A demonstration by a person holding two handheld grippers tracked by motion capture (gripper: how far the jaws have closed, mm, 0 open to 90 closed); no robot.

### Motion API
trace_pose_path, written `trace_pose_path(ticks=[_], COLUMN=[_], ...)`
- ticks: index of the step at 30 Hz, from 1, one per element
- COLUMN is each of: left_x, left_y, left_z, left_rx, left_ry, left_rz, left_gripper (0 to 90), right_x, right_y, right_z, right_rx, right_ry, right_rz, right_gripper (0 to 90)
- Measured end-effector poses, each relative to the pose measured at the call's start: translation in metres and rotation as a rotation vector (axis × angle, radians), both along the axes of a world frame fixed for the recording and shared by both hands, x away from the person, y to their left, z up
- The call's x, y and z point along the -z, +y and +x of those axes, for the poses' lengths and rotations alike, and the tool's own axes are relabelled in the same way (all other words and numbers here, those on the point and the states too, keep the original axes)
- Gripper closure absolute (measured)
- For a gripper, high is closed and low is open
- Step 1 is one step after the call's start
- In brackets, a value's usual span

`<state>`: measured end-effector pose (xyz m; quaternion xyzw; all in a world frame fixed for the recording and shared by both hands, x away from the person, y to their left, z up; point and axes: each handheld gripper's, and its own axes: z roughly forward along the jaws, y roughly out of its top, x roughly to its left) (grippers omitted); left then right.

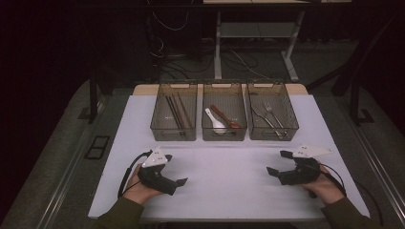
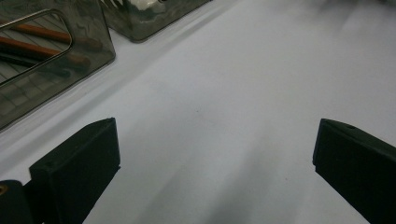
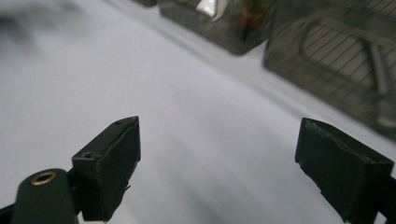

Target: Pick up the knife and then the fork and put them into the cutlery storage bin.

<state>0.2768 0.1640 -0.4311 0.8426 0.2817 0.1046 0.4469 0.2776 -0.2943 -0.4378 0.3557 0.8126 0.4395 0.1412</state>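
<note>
High view: Three smoked plastic bins stand in a row at the far side of the white surface [image 1: 229, 181]. The middle bin [image 1: 224, 136] is the reference landmark. It holds a white spoon [image 1: 215, 121] and a brown spoon [image 1: 226, 117]. The bin to its left [image 1: 174, 136] holds chopsticks [image 1: 175, 112]; the bin to its right [image 1: 271, 136] holds forks [image 1: 267, 117]. All utensils lie with the long axis running from near to far. The left tool [image 1: 180, 182] rests near and left of the middle bin, the right tool [image 1: 277, 164] near and right of it. Both point inward, both stand open and empty. The right tool appears slightly nearer the bins, closest to the fork bin.

Left gripper view: The left tool [image 2: 215, 158] has its jaws set wide over bare surface, with nothing between them. The chopstick bin [image 2: 93, 46] lies ahead and to the left.

Right gripper view: The right tool [image 3: 233, 163] has its jaws set wide, nothing gripped. The fork bin [image 3: 336, 60] lies ahead and to the right, with the middle bin [image 3: 224, 32] further ahead.
</note>
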Motion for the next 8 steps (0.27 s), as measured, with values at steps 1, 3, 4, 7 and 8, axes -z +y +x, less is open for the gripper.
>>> trace_pose_path(ticks=[1,3,4,7,8], left_x=[0.0002,0.0003,0.0003,0.0009,0.0016], left_y=[0.0001,0.0005,0.0006,0.0014,0.0017], left_z=[0.0000,0.0002,0.0003,0.0002,0.0005], left_rx=[0.000,0.003,0.004,0.004,0.004], left_ry=[0.000,-0.001,-0.001,0.001,0.001], left_rz=[-0.001,0.003,0.003,0.002,0.006], left_gripper=[0.0,0.0,0.0,0.0,0.0], right_x=[0.0022,0.0046,0.0049,0.0050,0.0052], right_y=[0.0015,0.0044,0.0054,0.0069,0.0069], right_z=[-0.0019,-0.0049,-0.0056,-0.0060,-0.0060], right_rx=[-0.008,-0.022,-0.028,-0.035,-0.036], right_ry=[0.005,0.005,0.006,0.005,0.004], right_rz=[-0.009,-0.024,-0.028,-0.022,-0.022], right_gripper=[14.1,14.1,14.1,14.1,14.1])
